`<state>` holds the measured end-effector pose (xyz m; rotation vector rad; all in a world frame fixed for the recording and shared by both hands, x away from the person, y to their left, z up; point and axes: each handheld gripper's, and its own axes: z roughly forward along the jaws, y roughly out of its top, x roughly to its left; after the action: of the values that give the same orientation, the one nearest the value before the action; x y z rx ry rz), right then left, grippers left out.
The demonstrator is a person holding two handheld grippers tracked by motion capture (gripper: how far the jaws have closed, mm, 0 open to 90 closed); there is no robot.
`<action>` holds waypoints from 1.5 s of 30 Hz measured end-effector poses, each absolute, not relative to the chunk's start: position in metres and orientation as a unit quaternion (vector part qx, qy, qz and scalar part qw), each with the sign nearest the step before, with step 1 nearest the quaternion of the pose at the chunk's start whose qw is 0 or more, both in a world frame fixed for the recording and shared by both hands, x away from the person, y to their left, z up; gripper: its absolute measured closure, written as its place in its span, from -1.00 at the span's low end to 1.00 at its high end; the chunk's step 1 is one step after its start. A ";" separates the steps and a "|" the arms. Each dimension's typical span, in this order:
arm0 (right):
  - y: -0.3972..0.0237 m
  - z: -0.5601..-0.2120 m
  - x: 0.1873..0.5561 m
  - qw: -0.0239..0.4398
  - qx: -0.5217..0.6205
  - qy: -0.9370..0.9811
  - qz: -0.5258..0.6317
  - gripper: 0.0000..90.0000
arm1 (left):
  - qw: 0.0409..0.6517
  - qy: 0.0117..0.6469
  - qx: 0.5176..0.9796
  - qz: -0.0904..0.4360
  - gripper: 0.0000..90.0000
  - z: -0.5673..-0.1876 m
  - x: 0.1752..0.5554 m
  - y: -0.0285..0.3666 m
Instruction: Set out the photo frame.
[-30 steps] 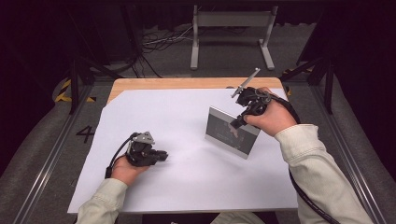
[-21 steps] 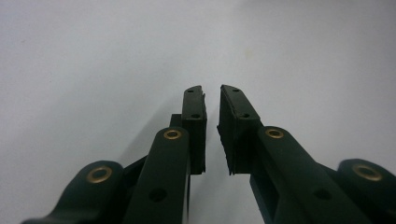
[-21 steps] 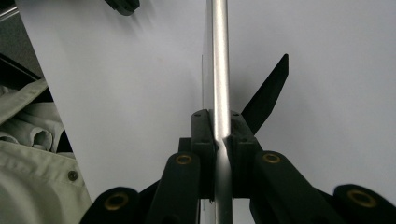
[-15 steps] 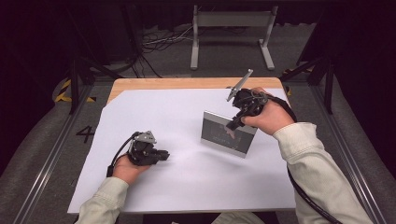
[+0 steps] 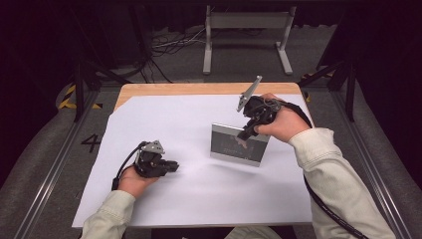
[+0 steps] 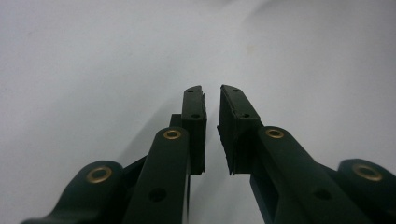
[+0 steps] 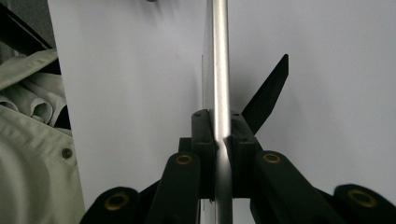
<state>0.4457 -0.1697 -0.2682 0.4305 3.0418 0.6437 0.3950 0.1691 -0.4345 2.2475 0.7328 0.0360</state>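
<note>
Bench and its dark surroundings

A white sheet (image 5: 199, 199) covers the wooden bench (image 5: 199, 89); a grey metal stand (image 5: 247, 22) and loose cables (image 5: 174, 42) sit on the floor beyond, with what may be a "4" (image 5: 91, 143) marked left.

1. The silver-framed rectangular picture frame (image 5: 238, 144) has a dark glass front; the picture inside is too small to make out.
2. In the right gripper view this frame (image 7: 219, 70) shows edge-on, cut off at the top.
3. The black flat stand leg (image 7: 266, 93) is partly hidden behind it.

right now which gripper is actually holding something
The right gripper, shut on the top edge of the silver picture frame. The left gripper holds nothing, its jaws slightly apart over the white sheet.
</note>
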 end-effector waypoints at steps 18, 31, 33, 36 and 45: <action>-0.158 -0.281 0.455 -0.015 0.047 0.978 0.201 0.87 | 0.380 0.300 0.875 0.015 0.78 -0.436 0.390 0.178; -0.156 -0.286 0.459 -0.010 0.003 0.981 0.193 0.87 | 0.377 0.297 0.877 0.014 0.77 -0.435 0.391 0.175; -0.156 -0.287 0.460 -0.012 -0.004 0.982 0.191 0.87 | 0.377 0.296 0.878 0.014 0.77 -0.436 0.391 0.175; -0.156 -0.288 0.460 -0.013 -0.005 0.982 0.190 0.87 | 0.377 0.295 0.878 0.014 0.76 -0.436 0.392 0.175; -0.156 -0.293 0.464 -0.013 -0.014 0.983 0.184 0.87 | 0.377 0.296 0.877 0.013 0.76 -0.436 0.391 0.175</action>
<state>0.4644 -0.1555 -0.2928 -0.0454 3.1130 0.5828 0.3914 0.1753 -0.4355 2.2439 0.7574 0.0342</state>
